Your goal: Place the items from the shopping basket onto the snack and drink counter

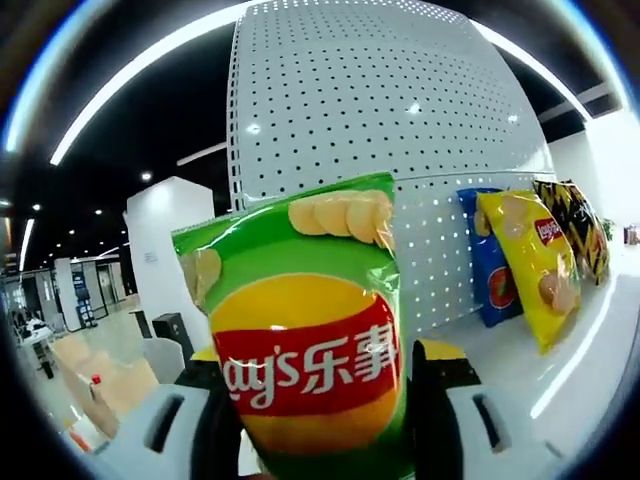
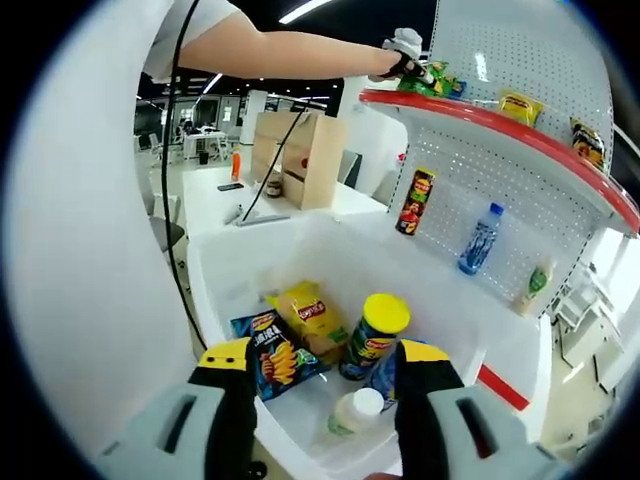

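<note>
1. Here, in the left gripper view, the left gripper (image 1: 325, 420) pinches a green Lay's chip bag (image 1: 305, 340) between its two jaws, holding the bag upright in front of a white pegboard shelf back (image 1: 380, 100).
2. Right of the green bag, a blue chip bag (image 1: 492, 265), a yellow Lay's bag (image 1: 535, 265) and a dark patterned bag (image 1: 580, 225) lean against that pegboard, standing on the white shelf (image 1: 520, 360).
3. In the right gripper view, the right gripper (image 2: 325, 410) hangs with its jaws spread and nothing between them, above a white bin (image 2: 230, 270) that serves as the basket.
4. Inside the bin lie a blue chip bag (image 2: 275, 355), a yellow snack bag (image 2: 308, 308) behind it, a yellow-lidded chip can (image 2: 375, 335) standing upright, and a white-capped bottle (image 2: 355, 410) nearest the jaws.
5. Beyond the bin, a red chip can (image 2: 414, 202) and a blue drink bottle (image 2: 478, 240) sit on the lower shelf against the pegboard.
6. A person's arm (image 2: 290, 55) reaches to the red-edged upper shelf (image 2: 500, 125), where the other gripper holds the green bag; whether the bag touches the shelf I cannot tell.
7. A yellow packet (image 2: 521, 107) stands further along that upper shelf.
</note>
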`<action>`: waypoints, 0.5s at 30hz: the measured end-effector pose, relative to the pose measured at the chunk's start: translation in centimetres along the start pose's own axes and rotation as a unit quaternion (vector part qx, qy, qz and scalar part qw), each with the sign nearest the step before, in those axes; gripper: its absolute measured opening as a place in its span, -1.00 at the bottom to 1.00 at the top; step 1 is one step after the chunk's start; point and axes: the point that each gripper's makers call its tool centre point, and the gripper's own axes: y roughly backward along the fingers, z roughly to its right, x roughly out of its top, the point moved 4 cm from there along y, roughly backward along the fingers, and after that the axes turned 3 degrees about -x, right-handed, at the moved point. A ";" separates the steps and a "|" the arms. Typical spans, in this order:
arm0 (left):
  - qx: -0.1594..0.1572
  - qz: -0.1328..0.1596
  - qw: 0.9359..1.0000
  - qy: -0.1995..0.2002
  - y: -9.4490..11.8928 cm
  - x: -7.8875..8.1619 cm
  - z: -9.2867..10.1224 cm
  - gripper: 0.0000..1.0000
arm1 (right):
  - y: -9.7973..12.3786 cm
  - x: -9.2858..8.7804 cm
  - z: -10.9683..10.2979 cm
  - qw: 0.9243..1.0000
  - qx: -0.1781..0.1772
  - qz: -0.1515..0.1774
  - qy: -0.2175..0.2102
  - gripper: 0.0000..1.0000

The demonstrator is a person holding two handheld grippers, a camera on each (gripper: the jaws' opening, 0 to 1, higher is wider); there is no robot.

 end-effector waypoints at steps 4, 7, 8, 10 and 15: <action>-0.005 -0.010 1.000 0.002 -0.1 -0.6 0.1 0.46 | -0.1 0.1 -0.1 1.000 0.002 0.001 0.000 0.11; -0.007 -0.009 1.000 0.002 -0.1 -0.6 0.1 0.47 | -0.2 0.1 -0.1 1.000 0.003 0.001 0.000 0.10; -0.007 -0.009 1.000 0.002 -0.1 -0.6 0.1 0.47 | -0.2 0.1 -0.1 1.000 0.003 0.002 0.000 0.10; -0.008 -0.009 1.000 0.004 0.0 -0.6 0.1 0.47 | -0.3 0.0 -0.2 1.000 0.004 0.003 -0.001 0.10; -0.005 -0.008 1.000 0.011 0.2 -0.7 -0.1 0.55 | -0.4 0.0 -0.4 1.000 0.007 0.004 0.001 0.10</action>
